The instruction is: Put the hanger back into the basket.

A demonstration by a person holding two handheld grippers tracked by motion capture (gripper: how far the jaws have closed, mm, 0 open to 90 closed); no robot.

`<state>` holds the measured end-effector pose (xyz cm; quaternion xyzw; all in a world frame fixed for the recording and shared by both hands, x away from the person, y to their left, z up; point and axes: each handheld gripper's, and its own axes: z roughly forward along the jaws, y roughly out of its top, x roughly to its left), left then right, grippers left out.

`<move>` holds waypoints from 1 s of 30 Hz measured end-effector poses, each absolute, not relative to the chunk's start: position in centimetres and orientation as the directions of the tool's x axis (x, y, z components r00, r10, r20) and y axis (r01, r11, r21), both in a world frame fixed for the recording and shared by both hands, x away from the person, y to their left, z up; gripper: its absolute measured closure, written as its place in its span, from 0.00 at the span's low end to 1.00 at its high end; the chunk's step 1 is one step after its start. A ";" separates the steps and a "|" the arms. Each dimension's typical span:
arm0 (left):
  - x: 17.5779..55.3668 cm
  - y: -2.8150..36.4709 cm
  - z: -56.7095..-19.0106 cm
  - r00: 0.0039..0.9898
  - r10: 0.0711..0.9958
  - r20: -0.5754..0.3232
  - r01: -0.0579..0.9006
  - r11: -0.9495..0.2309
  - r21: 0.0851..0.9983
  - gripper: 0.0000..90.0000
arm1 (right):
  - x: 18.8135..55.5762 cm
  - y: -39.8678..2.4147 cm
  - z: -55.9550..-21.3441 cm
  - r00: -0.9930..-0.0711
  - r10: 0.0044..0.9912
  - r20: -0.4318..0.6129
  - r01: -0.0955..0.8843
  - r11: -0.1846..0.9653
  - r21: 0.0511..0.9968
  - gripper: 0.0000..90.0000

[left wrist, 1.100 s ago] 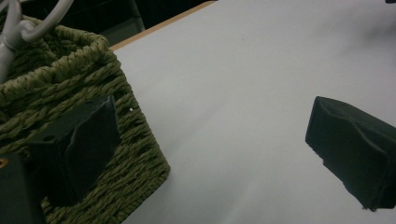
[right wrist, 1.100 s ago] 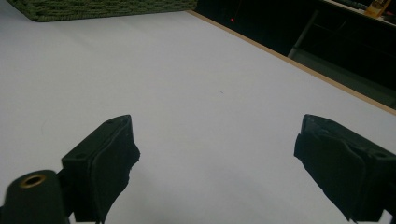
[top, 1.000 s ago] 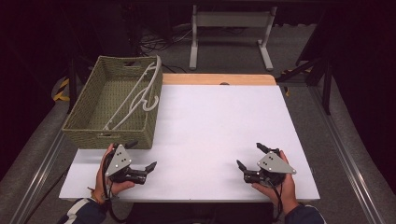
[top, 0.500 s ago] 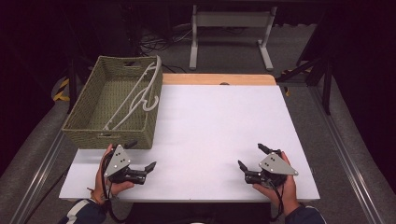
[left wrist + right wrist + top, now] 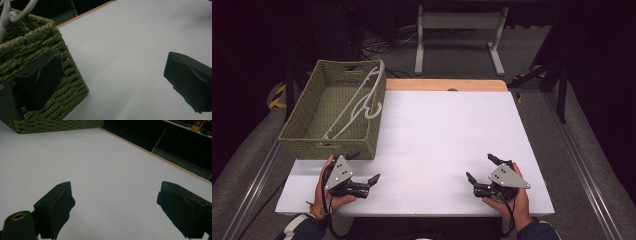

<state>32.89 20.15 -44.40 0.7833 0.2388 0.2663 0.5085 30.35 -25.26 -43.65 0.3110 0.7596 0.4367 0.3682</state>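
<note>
Now both hands rest at near table edge (image 5: pixel 442 125), ready. Left gripper (image 5: pixel 362 172) spread wide, empty, just beside basket (image 5: pixel 302 135). Right gripper (image 5: pixel 479 167) spread wide, empty. White hanger (image 5: pixel 357 102) lies in basket, far left.

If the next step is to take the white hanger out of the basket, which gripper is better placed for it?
Probably the left gripper. It is open and sits right beside the basket that holds the hanger. The right gripper, also open, is far across the table.
</note>
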 end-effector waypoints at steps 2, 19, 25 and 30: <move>32.9 20.1 -44.4 0.744 0.644 0.177 0.101 -0.371 0.923 0.04 | 30.3 -25.3 -43.6 -0.535 0.794 -0.288 0.150 0.425 0.893 0.14; 32.8 20.1 -44.2 0.733 0.654 0.185 0.097 -0.370 0.924 0.05 | 30.3 -25.4 -43.4 -0.533 0.796 -0.286 0.141 0.417 0.898 0.14; 33.1 20.1 -44.2 0.733 0.654 0.187 0.102 -0.377 0.921 0.05 | 30.4 -25.6 -43.5 -0.536 0.795 -0.284 0.146 0.419 0.896 0.14; 33.2 20.1 -44.3 0.727 0.666 0.170 0.115 -0.362 0.925 0.05 | 30.5 -25.7 -43.6 -0.532 0.798 -0.283 0.148 0.417 0.897 0.14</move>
